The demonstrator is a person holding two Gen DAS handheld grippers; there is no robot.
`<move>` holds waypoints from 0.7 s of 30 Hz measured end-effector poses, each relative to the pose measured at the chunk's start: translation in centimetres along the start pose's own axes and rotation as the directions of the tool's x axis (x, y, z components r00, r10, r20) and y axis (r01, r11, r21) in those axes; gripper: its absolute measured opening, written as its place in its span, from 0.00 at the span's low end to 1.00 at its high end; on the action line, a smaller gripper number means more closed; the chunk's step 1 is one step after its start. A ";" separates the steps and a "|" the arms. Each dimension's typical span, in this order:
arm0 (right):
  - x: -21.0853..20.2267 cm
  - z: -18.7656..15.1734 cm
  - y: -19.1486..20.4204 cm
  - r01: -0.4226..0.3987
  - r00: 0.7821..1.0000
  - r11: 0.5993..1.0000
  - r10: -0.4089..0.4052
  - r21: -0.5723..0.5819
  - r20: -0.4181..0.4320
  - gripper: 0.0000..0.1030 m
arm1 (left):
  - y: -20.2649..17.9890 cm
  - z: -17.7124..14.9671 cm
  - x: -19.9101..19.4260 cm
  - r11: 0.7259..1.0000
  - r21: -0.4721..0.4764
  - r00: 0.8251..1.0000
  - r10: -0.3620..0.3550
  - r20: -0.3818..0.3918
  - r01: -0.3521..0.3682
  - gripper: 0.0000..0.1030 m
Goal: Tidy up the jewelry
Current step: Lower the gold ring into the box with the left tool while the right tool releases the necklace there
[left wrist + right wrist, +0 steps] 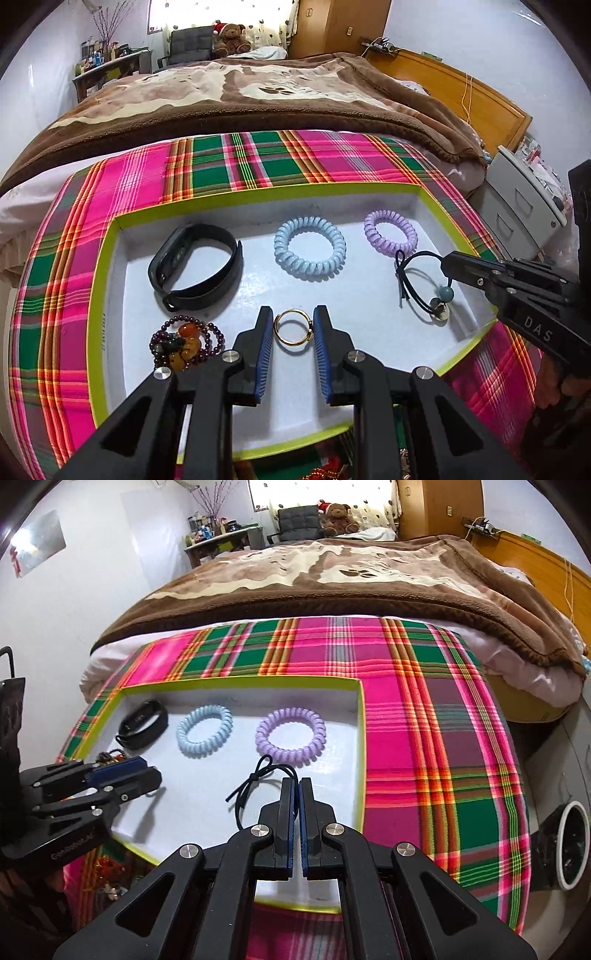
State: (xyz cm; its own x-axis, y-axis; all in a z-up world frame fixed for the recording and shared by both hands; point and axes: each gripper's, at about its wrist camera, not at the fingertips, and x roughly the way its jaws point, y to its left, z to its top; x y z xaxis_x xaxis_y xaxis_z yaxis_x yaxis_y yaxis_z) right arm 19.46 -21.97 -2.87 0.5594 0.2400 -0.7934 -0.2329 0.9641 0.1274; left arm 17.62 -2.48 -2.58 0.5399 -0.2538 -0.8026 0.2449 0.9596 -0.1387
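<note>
A shallow white tray with a lime rim (107,258) (360,738) lies on a plaid cloth. In it lie a black fitness band (195,267) (142,723), a blue spiral hair tie (309,249) (204,729), a purple spiral hair tie (389,230) (290,734), a dark red bead bracelet (184,341) and a gold ring (293,326). My left gripper (293,325) is open, its pads on either side of the ring. My right gripper (295,786) (448,260) is shut on a black elastic hair tie with a teal bead (424,286) (255,786).
The pink and green plaid cloth (258,162) (424,720) covers the surface under the tray. A bed with a brown blanket (240,92) lies behind it. A grey drawer unit (524,206) stands at the right. More trinkets lie below the tray's near edge (325,469).
</note>
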 end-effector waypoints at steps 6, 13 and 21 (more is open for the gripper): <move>0.2 -0.1 -0.2 0.031 0.999 0.999 -0.031 -0.016 -0.011 0.02 | 0.1 0.0 -0.1 1.000 -0.004 1.000 -0.001 0.002 0.001 0.23; 0.3 -0.3 -0.1 0.049 0.999 0.998 -0.049 -0.028 -0.011 0.05 | 0.2 0.0 0.1 1.000 -0.021 1.000 -0.012 -0.010 0.012 0.28; -0.2 -0.3 0.2 0.053 0.999 0.998 -0.053 -0.027 0.003 0.13 | -0.1 -0.1 -0.5 1.000 -0.023 1.000 -0.016 -0.004 0.016 0.36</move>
State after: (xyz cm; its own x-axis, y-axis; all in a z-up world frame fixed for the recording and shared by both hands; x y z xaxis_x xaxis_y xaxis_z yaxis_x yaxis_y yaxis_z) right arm 19.06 -21.88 -2.87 0.5733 0.1892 -0.7972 -0.2246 0.9720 0.0691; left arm 17.26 -2.48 -2.18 0.5330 -0.2688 -0.8023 0.2350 0.9579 -0.1649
